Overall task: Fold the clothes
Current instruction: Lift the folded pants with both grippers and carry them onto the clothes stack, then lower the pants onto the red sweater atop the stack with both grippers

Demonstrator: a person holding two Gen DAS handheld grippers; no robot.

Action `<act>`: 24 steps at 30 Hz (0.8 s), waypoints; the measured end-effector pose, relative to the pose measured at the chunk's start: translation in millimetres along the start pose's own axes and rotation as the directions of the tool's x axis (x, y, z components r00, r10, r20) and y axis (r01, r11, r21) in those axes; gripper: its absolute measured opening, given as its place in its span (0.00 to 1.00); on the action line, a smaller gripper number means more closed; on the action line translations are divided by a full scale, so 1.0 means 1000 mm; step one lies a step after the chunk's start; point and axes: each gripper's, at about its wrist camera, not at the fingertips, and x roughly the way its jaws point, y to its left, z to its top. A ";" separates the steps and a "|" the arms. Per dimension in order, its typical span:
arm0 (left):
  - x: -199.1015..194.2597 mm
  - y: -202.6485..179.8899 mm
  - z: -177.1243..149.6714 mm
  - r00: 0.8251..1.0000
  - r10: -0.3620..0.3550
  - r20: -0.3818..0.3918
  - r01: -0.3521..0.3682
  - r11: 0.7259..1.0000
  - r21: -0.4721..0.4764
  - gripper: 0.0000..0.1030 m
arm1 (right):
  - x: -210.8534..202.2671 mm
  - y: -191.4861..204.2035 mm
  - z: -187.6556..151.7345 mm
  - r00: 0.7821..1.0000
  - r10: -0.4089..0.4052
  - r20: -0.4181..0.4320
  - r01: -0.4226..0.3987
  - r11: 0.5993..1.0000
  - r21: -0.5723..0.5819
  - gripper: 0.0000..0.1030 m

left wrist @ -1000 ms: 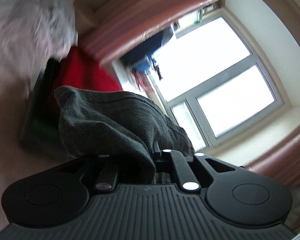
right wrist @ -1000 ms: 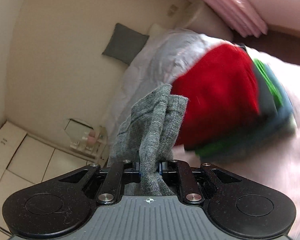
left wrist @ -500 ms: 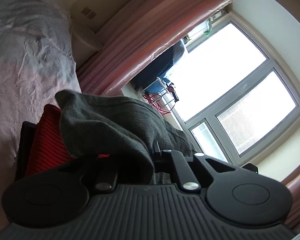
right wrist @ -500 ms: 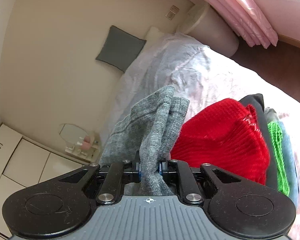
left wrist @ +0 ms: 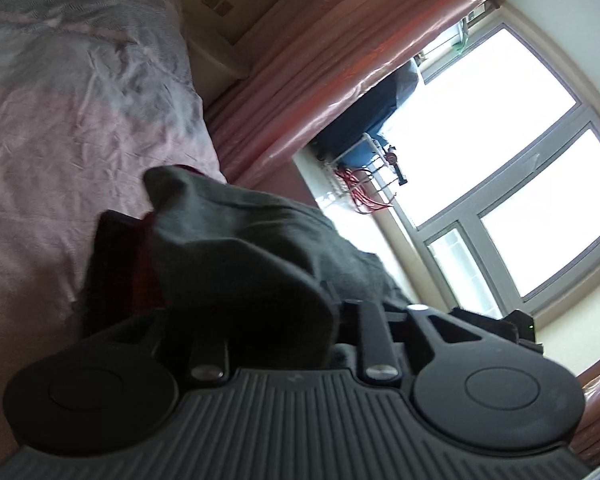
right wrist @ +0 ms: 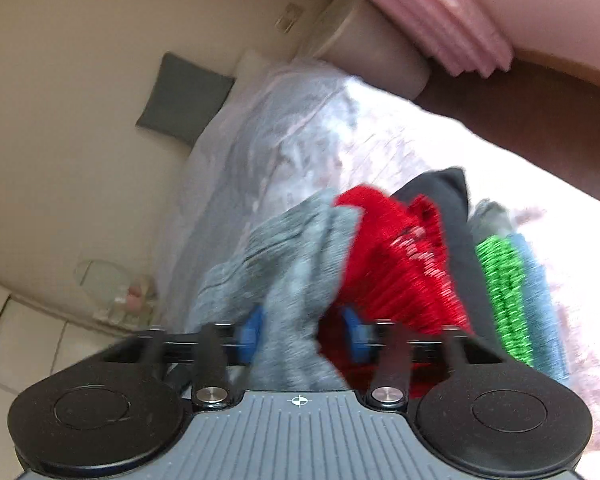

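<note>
2 close wrist views; shared bed (left wrist: 60,128)

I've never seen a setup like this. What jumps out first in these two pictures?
The bright red knit catches the eye, topping a stack of folded clothes on the pink bedspread. A grey garment hangs between the parted blue pads of the right claw. In the left view, the same garment drapes over the left claw, with a bright window behind.
</note>
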 end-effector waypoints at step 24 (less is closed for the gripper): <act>-0.011 0.042 0.045 0.987 0.136 0.080 -0.142 0.987 0.072 0.14 | 0.007 0.007 0.006 0.990 -0.068 0.124 0.085 0.987 -0.139 0.08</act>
